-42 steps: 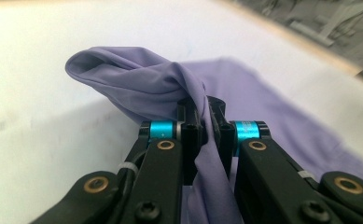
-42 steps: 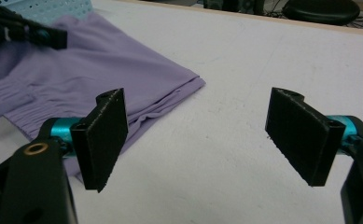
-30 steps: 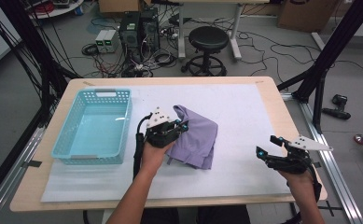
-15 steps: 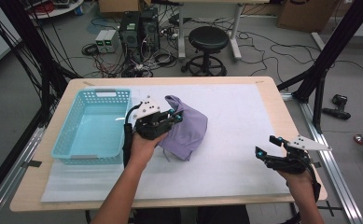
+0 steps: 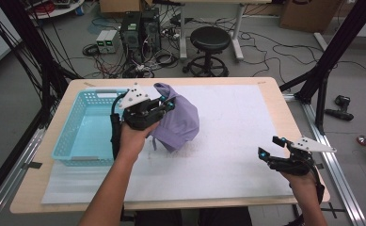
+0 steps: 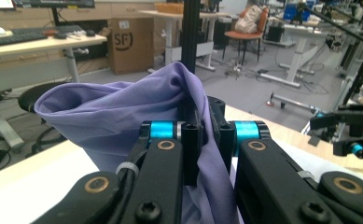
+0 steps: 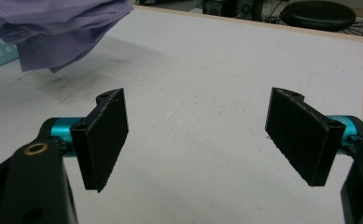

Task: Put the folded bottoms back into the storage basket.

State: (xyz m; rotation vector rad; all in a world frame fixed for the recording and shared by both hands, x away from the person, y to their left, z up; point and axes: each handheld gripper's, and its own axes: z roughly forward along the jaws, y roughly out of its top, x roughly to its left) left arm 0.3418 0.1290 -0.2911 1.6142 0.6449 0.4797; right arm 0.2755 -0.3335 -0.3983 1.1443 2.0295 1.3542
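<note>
Two grippers are at work over a table covered by a white sheet. At the far left of that sheet sits a light-blue basket with perforated walls, its nearest wall just beside the person's left forearm. To its right the left gripper is held up off the sheet, the grey plate on its top pointing away from the person, and its jaws are clamped tight on a fold of a purple cloth — in the left gripper view the fabric is pinched between the two black pads and billows up and out to the left above them, while more of it hangs down between the gripper's arms. From the high view the cloth droops to the right of and below that gripper, just right of the basket's right wall, its lowest edge close above the sheet; whether it touches the sheet I cannot tell. Well apart from it, at the near right corner of the table, the right gripper rests low in the person's right hand, its jaws spread wide with nothing between them — the right gripper view shows bare sheet between its pads and the cloth far off at the upper left.
</note>
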